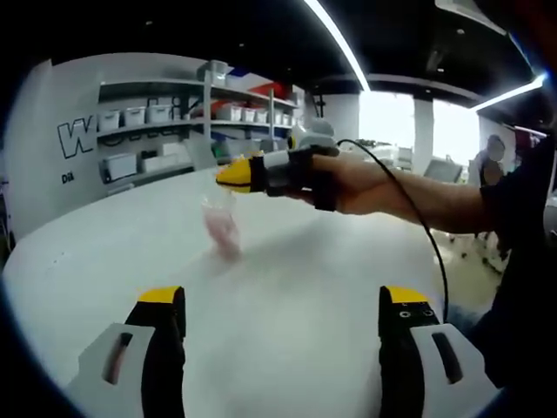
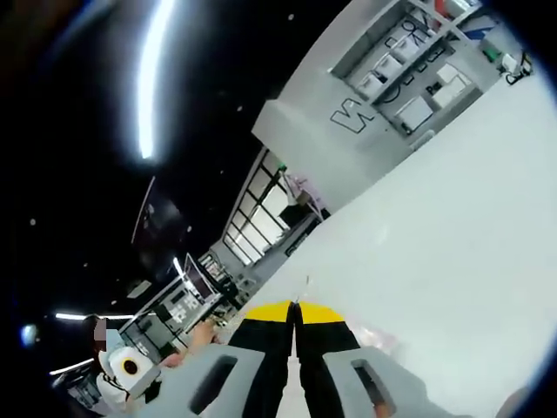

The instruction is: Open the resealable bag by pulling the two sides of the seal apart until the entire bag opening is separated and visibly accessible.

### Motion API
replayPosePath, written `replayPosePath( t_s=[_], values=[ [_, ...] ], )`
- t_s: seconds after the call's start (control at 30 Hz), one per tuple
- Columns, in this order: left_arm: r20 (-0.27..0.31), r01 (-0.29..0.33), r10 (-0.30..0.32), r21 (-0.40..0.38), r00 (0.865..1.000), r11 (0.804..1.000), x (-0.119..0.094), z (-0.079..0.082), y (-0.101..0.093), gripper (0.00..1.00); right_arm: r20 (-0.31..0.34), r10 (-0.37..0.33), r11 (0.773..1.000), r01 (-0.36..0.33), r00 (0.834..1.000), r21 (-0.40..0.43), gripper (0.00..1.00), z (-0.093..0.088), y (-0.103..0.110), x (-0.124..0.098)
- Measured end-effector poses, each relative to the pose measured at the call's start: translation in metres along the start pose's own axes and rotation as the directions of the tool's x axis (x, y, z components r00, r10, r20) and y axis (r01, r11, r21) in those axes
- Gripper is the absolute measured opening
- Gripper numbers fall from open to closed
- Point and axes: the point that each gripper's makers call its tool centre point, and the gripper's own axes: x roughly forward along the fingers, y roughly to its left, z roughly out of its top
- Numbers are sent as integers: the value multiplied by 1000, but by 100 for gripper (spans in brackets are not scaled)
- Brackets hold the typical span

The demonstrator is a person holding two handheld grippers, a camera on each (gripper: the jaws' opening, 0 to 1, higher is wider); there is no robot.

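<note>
- White surface [image 1: 287,287] runs out to a far wall with shelves [image 1: 174,113] full of bins; ceiling light strips overhead.
- Left gripper [image 1: 283,324]: jaws wide apart, nothing between them, low over the near surface.
- Right gripper [image 1: 233,173] reaches in from the right, held in a person's hand [image 1: 348,185]; its jaws are closed together, pinching the top edge of the bag [image 1: 221,225].
- Bag is clear, blurred, pinkish contents, hanging just over the surface toward the far left.

Clear resealable bag [image 1: 220,225] with pinkish contents, blurred, hanging upright from its top edge below the right gripper [image 1: 235,174], at 12 o'clock over the white bench [image 1: 287,296]; seal state indiscernible.
</note>
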Motion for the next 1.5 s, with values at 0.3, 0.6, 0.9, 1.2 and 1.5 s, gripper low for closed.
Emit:
replayPosePath(
  t_s=[0.3, 0.6, 0.9, 1.2, 1.5],
  values=[
    [0, 1, -1, 0, 1000, 1000, 1, 1, -1, 90, 6, -1, 999, 2, 1000, -52, 0, -1, -2, -2],
    [-9, -6, 6, 3, 1000, 1000, -2, -1, 0, 89, 9, 11, 998, -10, 1000, -62, 0, -5, 1, -3],
    [-7, -8, 8, 1, 1000, 1000, -3, 0, -1, 88, 17, 13, 997, -12, 1000, -73, 4, -3, 4, -8],
    [-4, -11, 11, 9, 1000, 1000, -5, 4, -5, 88, 30, 23, 997, -21, 999, -73, 3, 0, 11, -18],
    [0, -12, 12, 17, 1000, 1000, -8, 11, -13, 87, 36, 30, 995, -26, 999, -92, 3, 1, 21, -32]
  ],
)
